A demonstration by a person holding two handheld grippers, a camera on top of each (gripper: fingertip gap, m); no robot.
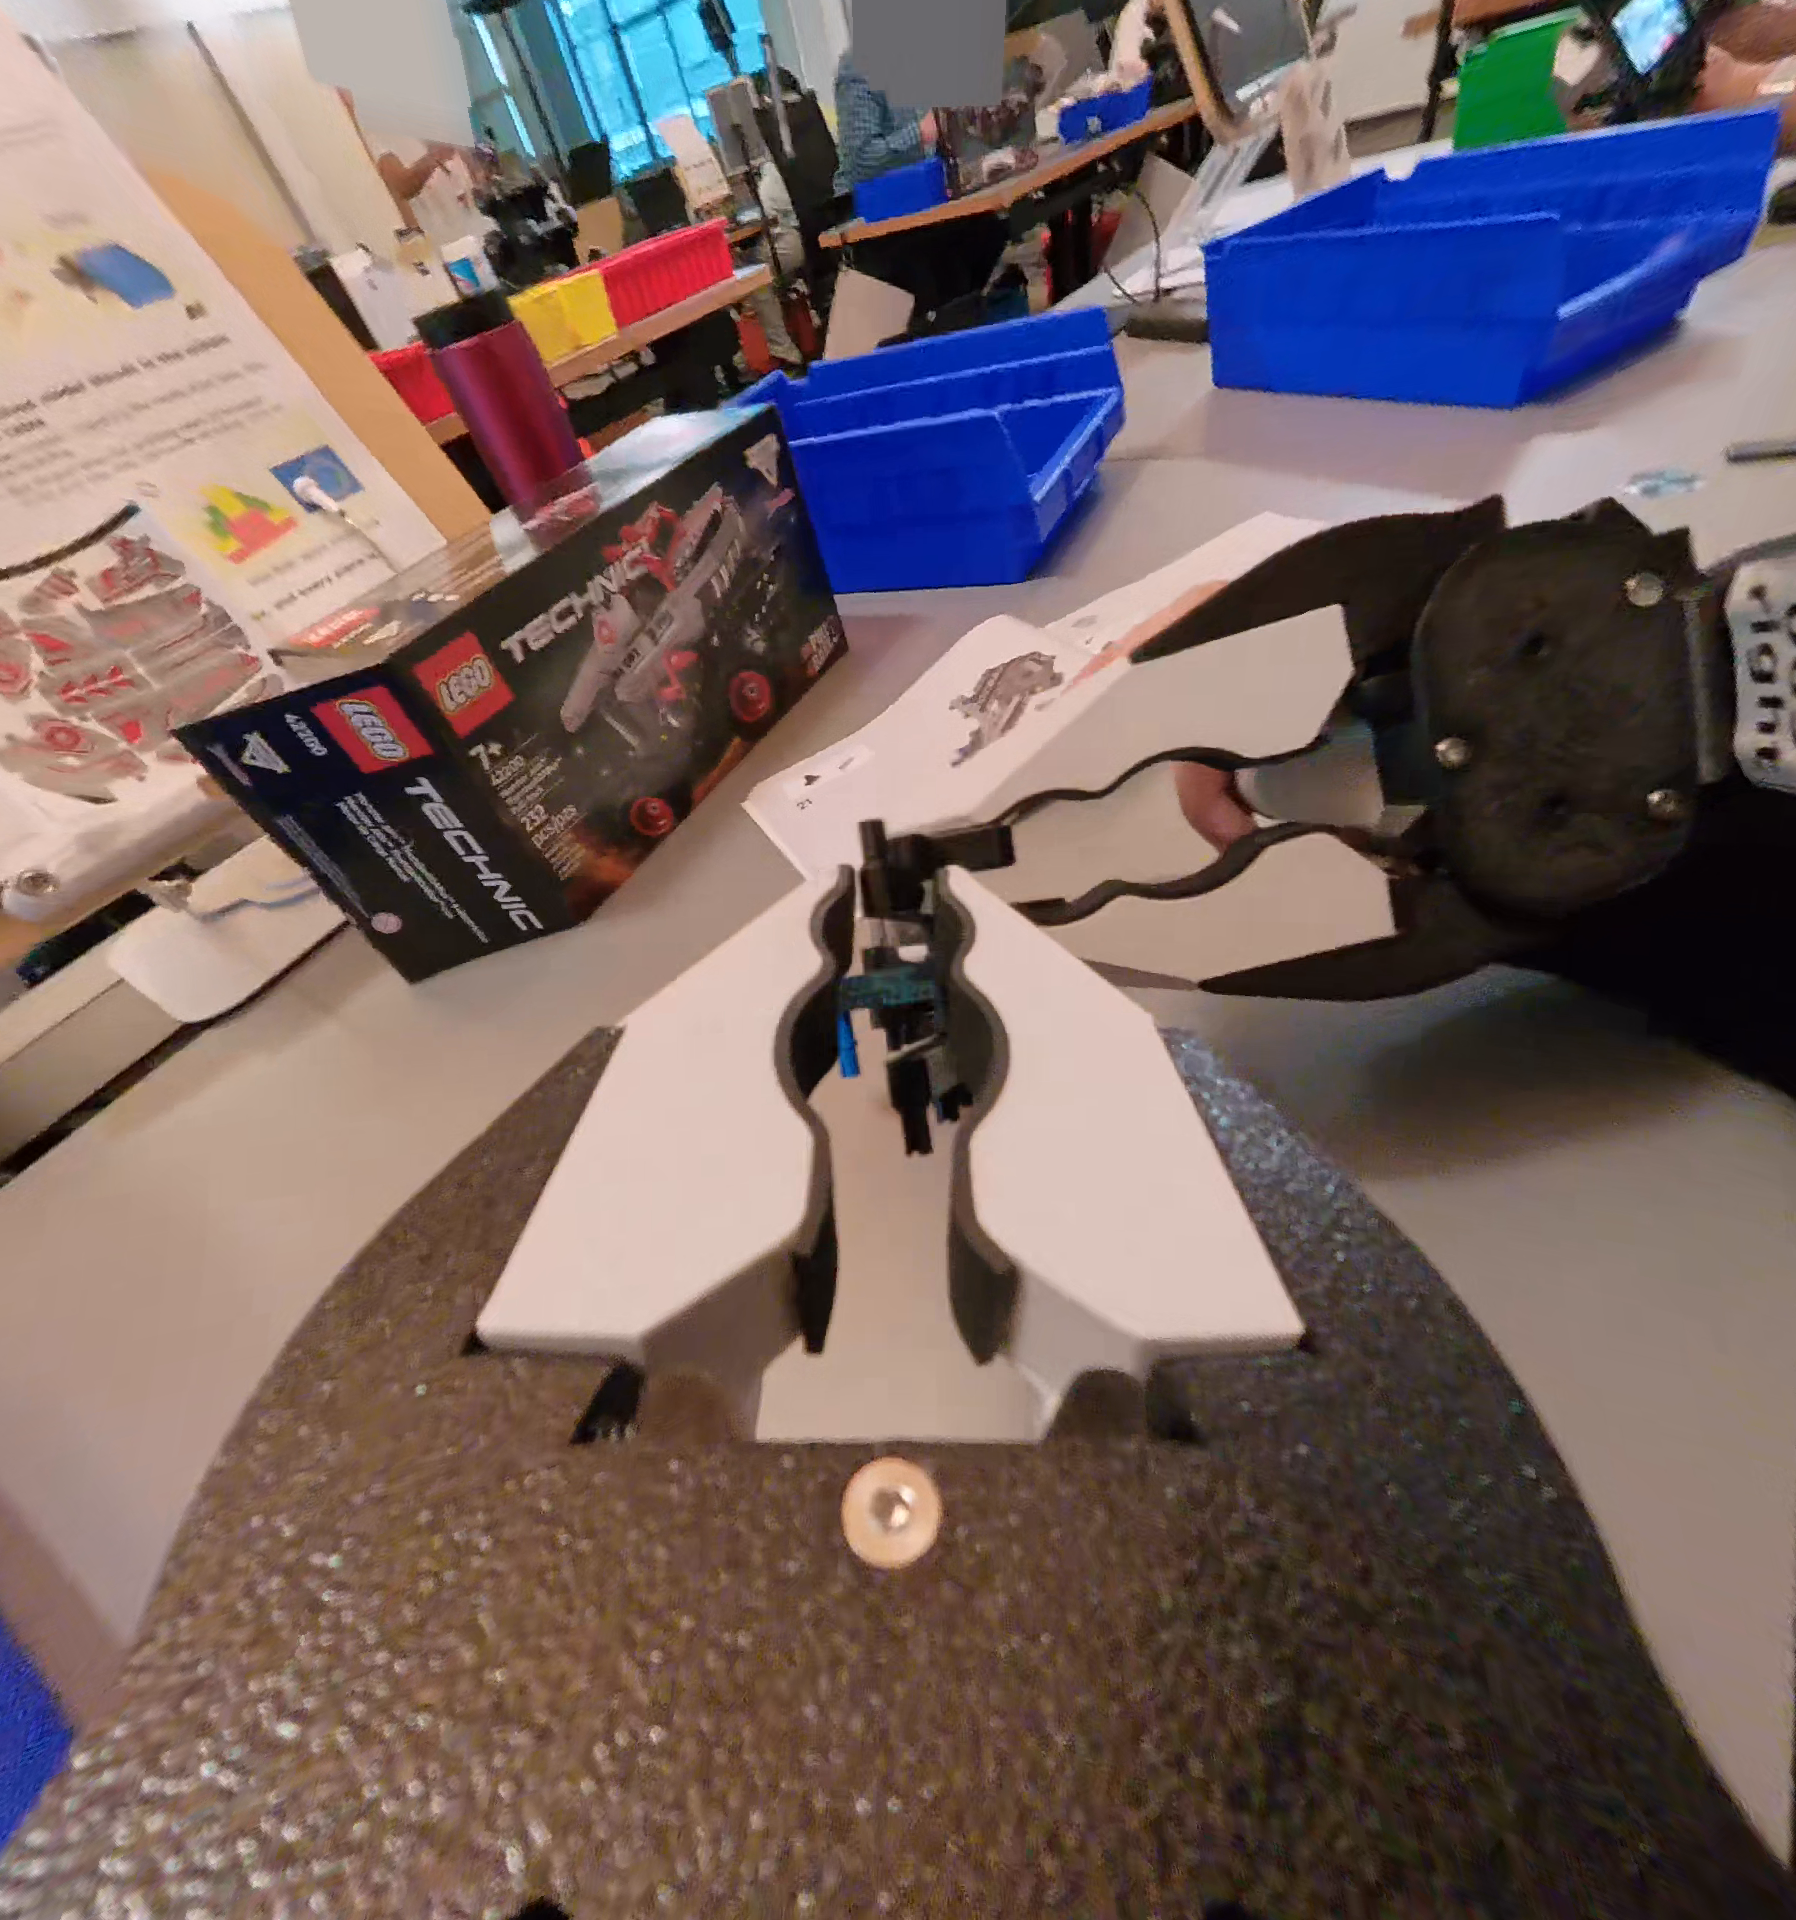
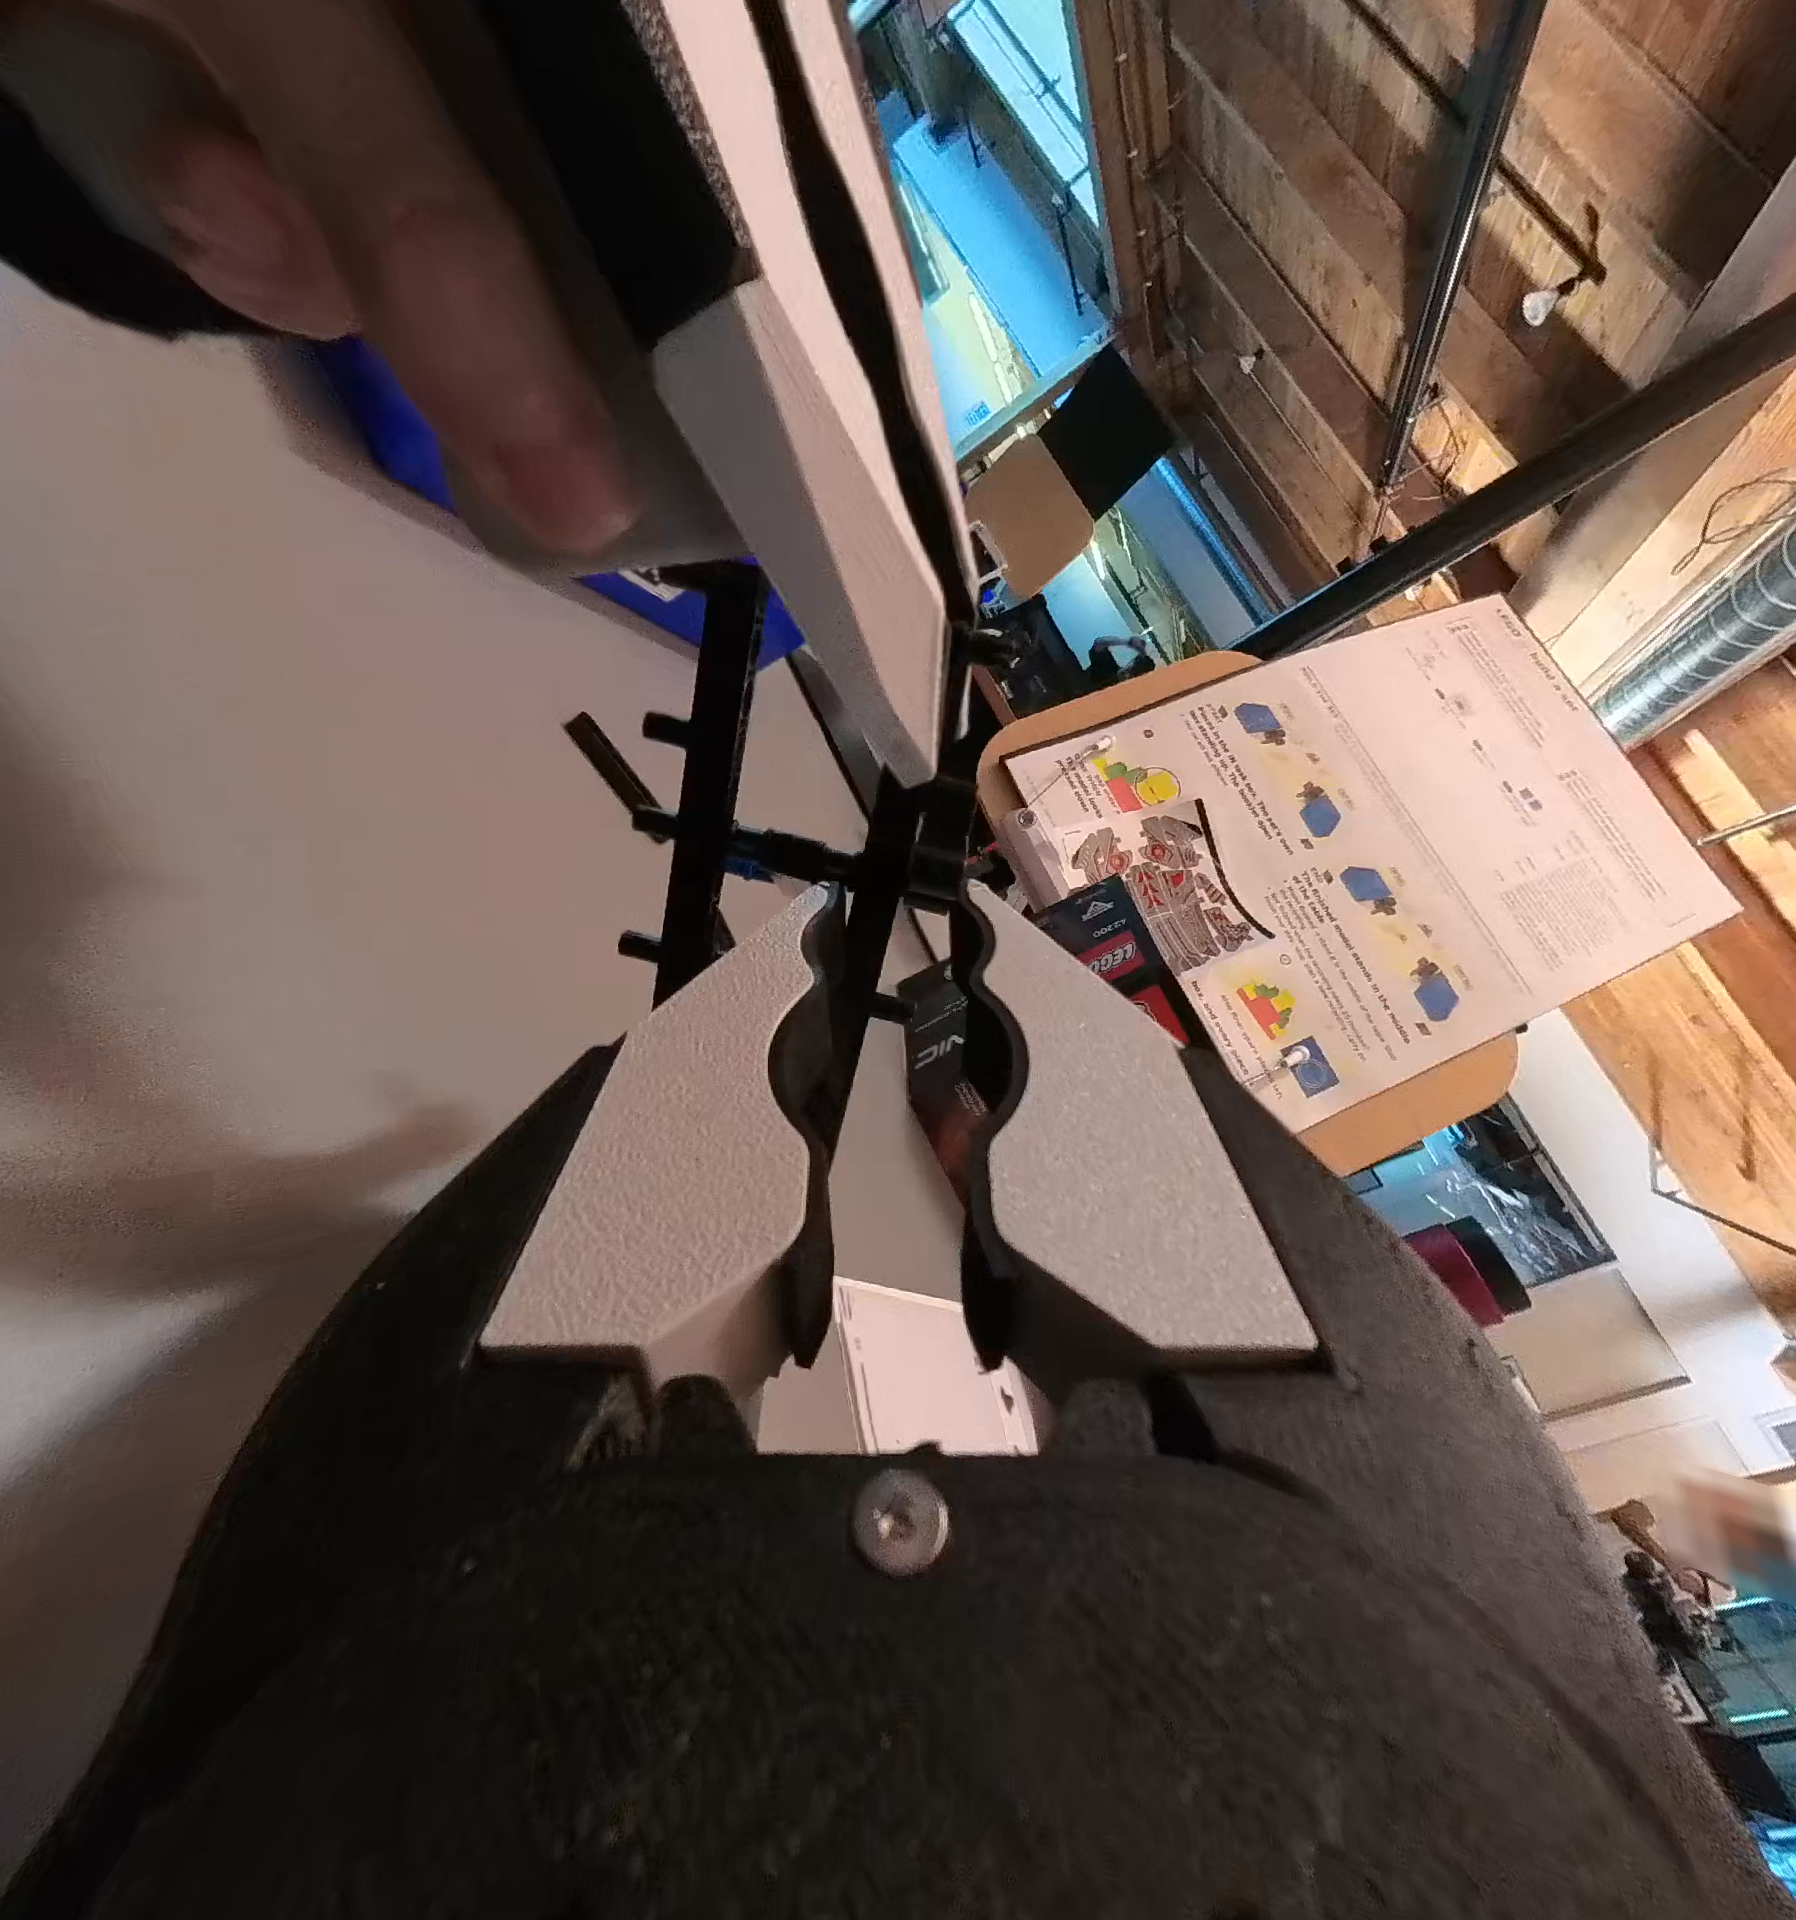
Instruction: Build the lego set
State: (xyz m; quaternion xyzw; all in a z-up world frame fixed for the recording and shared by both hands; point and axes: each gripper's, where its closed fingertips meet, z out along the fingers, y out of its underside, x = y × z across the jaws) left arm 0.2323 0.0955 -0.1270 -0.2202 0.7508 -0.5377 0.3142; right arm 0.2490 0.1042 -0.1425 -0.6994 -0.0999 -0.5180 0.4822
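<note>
My left gripper (image 1: 899, 894) is shut on a black Lego Technic assembly (image 1: 899, 1008) with blue pins, held upright between its grey fingers above the table. My right gripper (image 1: 1013, 873) reaches in from the right, its jaws nearly closed around the assembly's top end, where a black connector (image 1: 961, 844) sits. In the right wrist view, my right gripper (image 2: 899, 904) has a black beam (image 2: 868, 966) between its fingertips. The rest of the assembly (image 2: 702, 831), with its side pins, extends beyond them. One of the left gripper's fingers (image 2: 832, 499) comes in from above, with a hand (image 2: 406, 260) behind it.
A Lego box (image 1: 520, 748) lies left of the grippers and an open instruction booklet (image 1: 977, 707) lies behind them. Blue bins (image 1: 956, 457) (image 1: 1476, 270) stand farther back. A poster board (image 1: 94, 364) and a maroon tumbler (image 1: 509, 416) are at the left. The tips of both grippers are at nearly the same place.
</note>
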